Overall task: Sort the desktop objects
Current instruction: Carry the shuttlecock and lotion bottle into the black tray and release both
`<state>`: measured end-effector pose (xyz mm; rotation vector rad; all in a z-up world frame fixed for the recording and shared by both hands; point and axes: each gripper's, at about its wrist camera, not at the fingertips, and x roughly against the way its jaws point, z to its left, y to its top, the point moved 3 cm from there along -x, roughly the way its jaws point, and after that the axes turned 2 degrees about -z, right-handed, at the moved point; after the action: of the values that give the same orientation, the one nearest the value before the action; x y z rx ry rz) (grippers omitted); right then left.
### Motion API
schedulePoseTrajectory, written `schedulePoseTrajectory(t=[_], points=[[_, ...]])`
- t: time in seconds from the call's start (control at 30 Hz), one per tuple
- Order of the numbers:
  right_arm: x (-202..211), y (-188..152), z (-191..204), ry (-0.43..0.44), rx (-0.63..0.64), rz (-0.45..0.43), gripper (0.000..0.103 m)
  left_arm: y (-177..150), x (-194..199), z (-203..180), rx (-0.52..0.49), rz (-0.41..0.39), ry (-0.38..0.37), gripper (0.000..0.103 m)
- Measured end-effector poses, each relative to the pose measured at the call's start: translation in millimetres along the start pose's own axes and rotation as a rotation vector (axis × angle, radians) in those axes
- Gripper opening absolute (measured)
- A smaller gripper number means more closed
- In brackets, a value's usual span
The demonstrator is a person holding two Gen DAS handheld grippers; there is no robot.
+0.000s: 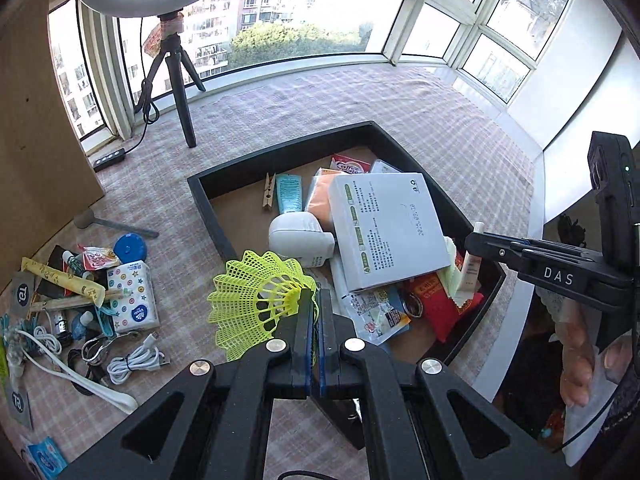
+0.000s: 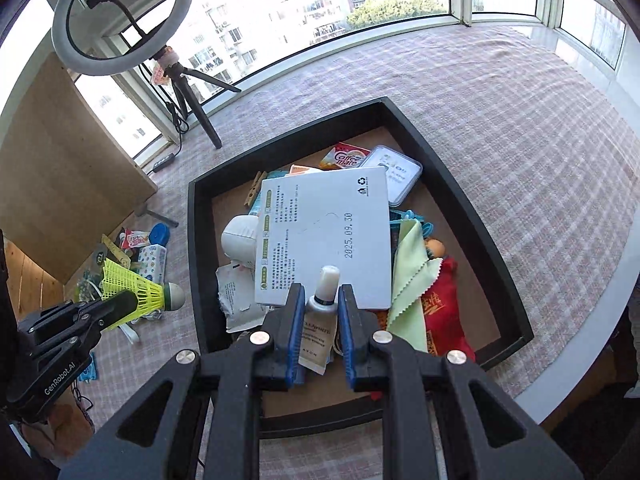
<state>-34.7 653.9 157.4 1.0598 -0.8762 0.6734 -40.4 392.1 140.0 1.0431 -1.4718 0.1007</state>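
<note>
My left gripper (image 1: pixel 317 294) is shut on the skirt of a yellow plastic shuttlecock (image 1: pixel 256 300), held above the near left corner of the black tray (image 1: pixel 208 208). The right wrist view shows the same shuttlecock (image 2: pixel 134 290) with its grey-white cork pointing right, left of the tray (image 2: pixel 196 240). My right gripper (image 2: pixel 320 292) is shut on a small white cream tube (image 2: pixel 322 320), cap pointing away, above the tray's near half. In the left wrist view that tube (image 1: pixel 471 264) hangs from the right gripper over the tray's right side.
The tray holds a white box (image 2: pixel 326 236), a white round device (image 1: pixel 298 236), a green cloth (image 2: pixel 412 272), a red pouch (image 2: pixel 440 312), a clothespin (image 1: pixel 268 197) and packets. Loose items lie left on the checked cloth: tissue pack (image 1: pixel 132 296), white cables (image 1: pixel 132 362), blue disc (image 1: pixel 129 248). A ring-light tripod (image 1: pixel 180 92) stands behind.
</note>
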Motion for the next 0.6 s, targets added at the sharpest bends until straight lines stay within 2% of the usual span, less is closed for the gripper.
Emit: schedulePoseTrajectory(t=[0.07,0.1,0.13,0.17,0.2,0.23,0.37,0.6], points=[[0.6,3.6,-16.4,-0.024,-0.028,-0.009,0.017,5.7,-5.8,-14.2,-0.021,-0.015,-0.031,0.004],[0.2,6.0,-21.4,-0.027,-0.031,-0.016,0.018,8.9,-10.1,-19.6,-0.036,-0.014,-0.032,0.020],[-0.3,8.1,-24.5,-0.031,-0.031,-0.016,0.021,11.4,-14.7,-22.8,-0.044,-0.004,-0.019,0.057],[-1.1,9.9,-27.4,-0.037,-0.037,-0.007,0.028,13.6,-17.2,-23.6,-0.044,-0.006,-0.010,0.070],[-1.3,11.3,-29.3,-0.035,-0.044,0.002,0.046,14.9,-16.7,-23.2,-0.044,-0.021,-0.001,0.071],[0.3,12.2,-29.0,-0.020,-0.047,-0.003,0.051,15.5,-15.0,-21.9,-0.046,-0.032,0.014,0.069],[6.7,12.3,-13.2,-0.011,0.021,-0.033,0.052,15.1,-7.0,-8.6,-0.036,-0.039,0.033,0.069],[-3.6,4.3,33.5,0.078,0.132,0.005,0.052,-3.3,14.8,32.7,0.013,-0.031,0.105,0.067]])
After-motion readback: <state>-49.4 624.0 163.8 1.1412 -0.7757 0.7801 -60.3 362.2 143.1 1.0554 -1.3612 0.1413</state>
